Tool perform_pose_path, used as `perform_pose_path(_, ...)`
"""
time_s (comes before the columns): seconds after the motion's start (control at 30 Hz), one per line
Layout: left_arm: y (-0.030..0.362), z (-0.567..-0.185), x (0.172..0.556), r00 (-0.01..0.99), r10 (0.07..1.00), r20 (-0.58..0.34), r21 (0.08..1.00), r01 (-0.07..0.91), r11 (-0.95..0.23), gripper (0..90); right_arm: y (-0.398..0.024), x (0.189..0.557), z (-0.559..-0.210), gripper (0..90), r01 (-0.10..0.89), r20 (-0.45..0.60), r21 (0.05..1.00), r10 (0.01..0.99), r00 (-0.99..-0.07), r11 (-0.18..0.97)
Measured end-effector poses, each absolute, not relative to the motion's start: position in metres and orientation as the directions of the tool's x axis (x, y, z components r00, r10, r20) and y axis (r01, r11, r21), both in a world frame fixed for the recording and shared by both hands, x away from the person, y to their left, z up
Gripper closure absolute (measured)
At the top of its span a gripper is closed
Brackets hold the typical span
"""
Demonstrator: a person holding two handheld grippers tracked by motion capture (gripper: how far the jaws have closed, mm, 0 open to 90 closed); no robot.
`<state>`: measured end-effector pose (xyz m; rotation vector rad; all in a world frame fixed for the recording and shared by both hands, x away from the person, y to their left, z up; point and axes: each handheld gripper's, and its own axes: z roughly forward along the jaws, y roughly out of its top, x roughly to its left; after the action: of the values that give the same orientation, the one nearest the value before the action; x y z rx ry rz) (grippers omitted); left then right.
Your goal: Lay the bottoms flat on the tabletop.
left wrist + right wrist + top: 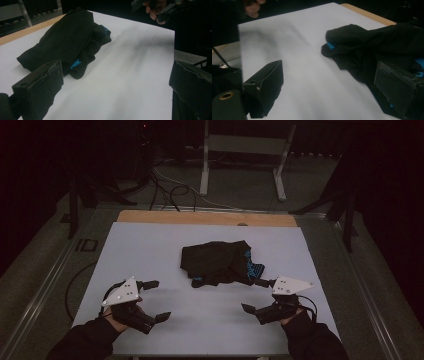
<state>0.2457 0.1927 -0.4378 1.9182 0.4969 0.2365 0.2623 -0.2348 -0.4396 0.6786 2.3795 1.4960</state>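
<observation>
A crumpled black garment point(218, 263) with blue trim lies mid-tabletop point(150, 250). Your left tongs point(155, 300) and right tongs point(257, 295) flank it from the near side, both spread apart, holding nothing.

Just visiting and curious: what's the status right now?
Left gripper open, empty. Right gripper open, near black garment. Garment crumpled mid-table. Nothing in the way.

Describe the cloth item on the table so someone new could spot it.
On the white tabletop with a wooden strip along its far edge, look just past centre. A crumpled black garment lies there, beyond the open left gripper and right gripper. Its bright blue trim marks it out.
</observation>
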Motion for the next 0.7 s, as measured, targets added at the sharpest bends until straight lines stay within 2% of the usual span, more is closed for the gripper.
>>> perform_pose_path(0.23, 0.183, -0.438, 0.256, 0.888, 0.452, -0.086, 0.902, 0.262, -0.343, 0.0, -0.232, 0.277, -0.439, 8.7, 0.255, 0.009, 0.899, 0.568, -0.823, 0.356)
perform_pose_path(0.5, 0.17, -0.44, 0.27, 0.884, 0.461, -0.078, 0.888, 0.272, -0.37, 0.0, -0.223, 0.295, -0.441, 8.7, 0.262, 0.003, 0.895, 0.581, -0.814, 0.362)
perform_pose_path(0.7, 0.155, -0.443, 0.283, 0.878, 0.476, -0.044, 0.883, 0.257, -0.393, 0.1, -0.22, 0.31, -0.447, 8.6, 0.279, -0.001, 0.889, 0.612, -0.791, 0.362)
